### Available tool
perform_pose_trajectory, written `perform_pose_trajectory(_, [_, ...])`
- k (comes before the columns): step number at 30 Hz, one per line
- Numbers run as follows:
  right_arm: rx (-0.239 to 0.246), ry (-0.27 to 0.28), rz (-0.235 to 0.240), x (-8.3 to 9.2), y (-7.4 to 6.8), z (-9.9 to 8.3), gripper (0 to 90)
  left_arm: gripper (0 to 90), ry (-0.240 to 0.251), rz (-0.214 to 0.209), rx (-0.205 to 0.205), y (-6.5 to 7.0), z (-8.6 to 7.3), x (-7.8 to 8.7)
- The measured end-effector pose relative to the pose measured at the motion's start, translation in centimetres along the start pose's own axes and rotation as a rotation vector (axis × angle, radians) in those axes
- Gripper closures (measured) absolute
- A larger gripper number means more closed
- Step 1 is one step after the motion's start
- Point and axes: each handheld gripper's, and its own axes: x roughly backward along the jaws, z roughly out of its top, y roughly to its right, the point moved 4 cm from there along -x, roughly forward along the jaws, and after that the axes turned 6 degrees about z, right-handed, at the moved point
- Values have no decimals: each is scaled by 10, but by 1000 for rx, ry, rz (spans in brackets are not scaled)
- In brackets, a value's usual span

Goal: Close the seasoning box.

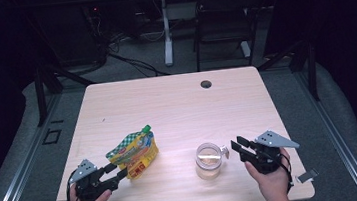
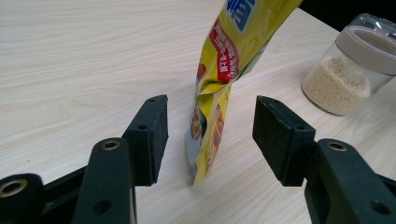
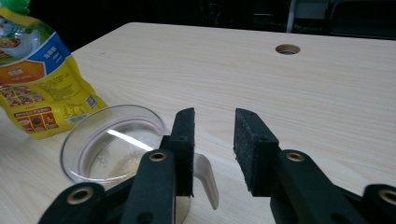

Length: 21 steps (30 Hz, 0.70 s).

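Left gripper (image 1: 117, 173): you are holding it near the table's front edge; its jaws are standing spread with the pouch's bottom corner between them, and the pads are not touching it.
Right gripper (image 1: 236, 147): your jaws are standing apart with nothing between them, just beside the jar's lid tab (image 3: 205, 179), close to the front right corner.
Pouch (image 1: 134, 153): it is standing tilted on the table's front left part, green cap (image 1: 146, 129) pointing up and away from you, its lower edge resting on the wood.
Jar (image 1: 209, 160): it is sitting to the right of the pouch, well apart from it, with pale grains lying in its bottom.
Table (image 1: 177, 105): its whole far half is lying bare for you, all the way to the cable hole (image 1: 206, 84) near the far edge.
Beyond the far edge: a chair (image 1: 221, 20) and a desk leg (image 1: 166, 31) are standing on the floor.
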Motion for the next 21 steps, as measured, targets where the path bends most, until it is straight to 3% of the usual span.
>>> perform_pose_trajectory(6, [-26, 15, -21, 3, 8, -1, 649, 471, 0, 18, -22, -4, 4, 10])
perform_pose_trajectory(21, [-70, 19, -55, 5, 26, -7, 560, 486, 30, 55, 7, -23, 7, 27])
